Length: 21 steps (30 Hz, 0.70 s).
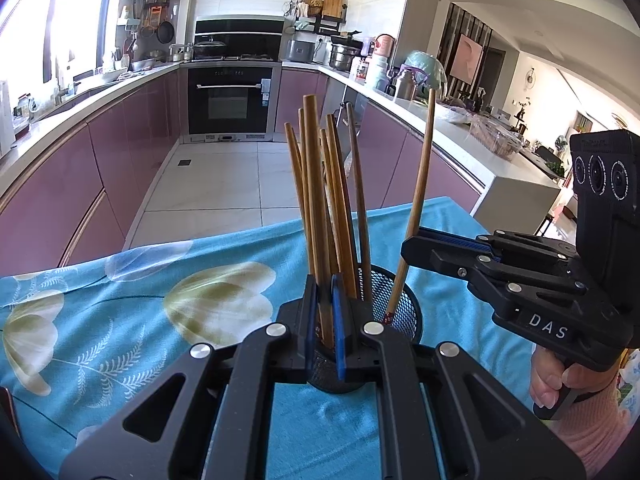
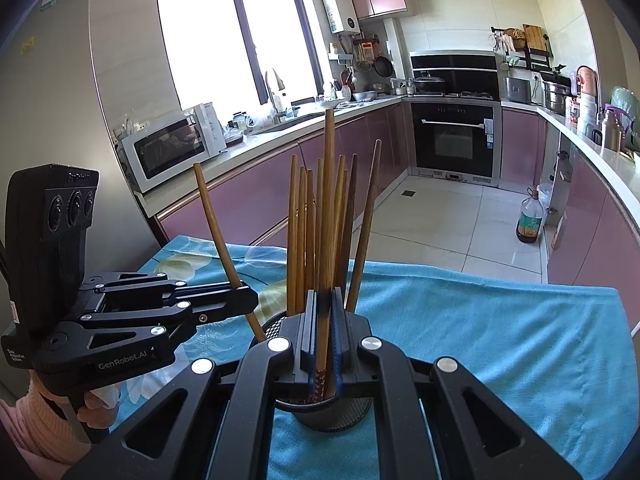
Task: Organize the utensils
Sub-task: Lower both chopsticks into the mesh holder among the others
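mostly slender wooden chopsticks (image 1: pixel 320 208), mesh cup (image 1: pixel 396 312).

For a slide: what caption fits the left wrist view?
Both grippers each clamp one wooden chopstick over a black mesh holder.

table (image 2: pixel 520 320) covered by blue floral cloth (image 1: pixel 120 320); black mesh holder (image 1: pixel 400 308) stands on cloth, near table's middle.

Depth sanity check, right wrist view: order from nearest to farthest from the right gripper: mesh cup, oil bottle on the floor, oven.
1. mesh cup, right under the right gripper, on the blue cloth.
2. oil bottle, on the floor tiles to the right.
3. oven, built in at the far end of the kitchen.
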Available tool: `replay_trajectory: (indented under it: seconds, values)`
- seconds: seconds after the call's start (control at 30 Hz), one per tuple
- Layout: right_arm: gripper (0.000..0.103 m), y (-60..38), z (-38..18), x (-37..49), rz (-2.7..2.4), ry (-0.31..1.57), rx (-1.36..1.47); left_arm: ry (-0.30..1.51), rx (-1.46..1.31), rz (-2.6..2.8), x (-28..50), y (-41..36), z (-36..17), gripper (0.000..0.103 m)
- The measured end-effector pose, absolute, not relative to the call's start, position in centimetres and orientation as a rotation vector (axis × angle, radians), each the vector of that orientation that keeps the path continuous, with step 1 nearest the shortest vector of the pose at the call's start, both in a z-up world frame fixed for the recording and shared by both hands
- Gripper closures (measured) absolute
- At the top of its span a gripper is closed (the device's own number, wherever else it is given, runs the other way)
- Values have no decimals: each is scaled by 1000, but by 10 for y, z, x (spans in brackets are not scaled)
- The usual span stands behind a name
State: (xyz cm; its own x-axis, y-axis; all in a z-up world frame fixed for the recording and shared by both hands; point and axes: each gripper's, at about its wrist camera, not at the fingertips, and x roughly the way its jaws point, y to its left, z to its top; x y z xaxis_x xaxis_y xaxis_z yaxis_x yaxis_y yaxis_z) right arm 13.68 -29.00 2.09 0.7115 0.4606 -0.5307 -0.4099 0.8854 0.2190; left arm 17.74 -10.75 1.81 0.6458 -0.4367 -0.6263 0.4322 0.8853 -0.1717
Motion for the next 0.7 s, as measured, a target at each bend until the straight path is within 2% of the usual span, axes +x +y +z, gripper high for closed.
replay_trajectory:
  seconds: [0.7]
  values:
    - [97,-285,14,150,479,643,95,726,8,-486,195,-113,13,94]
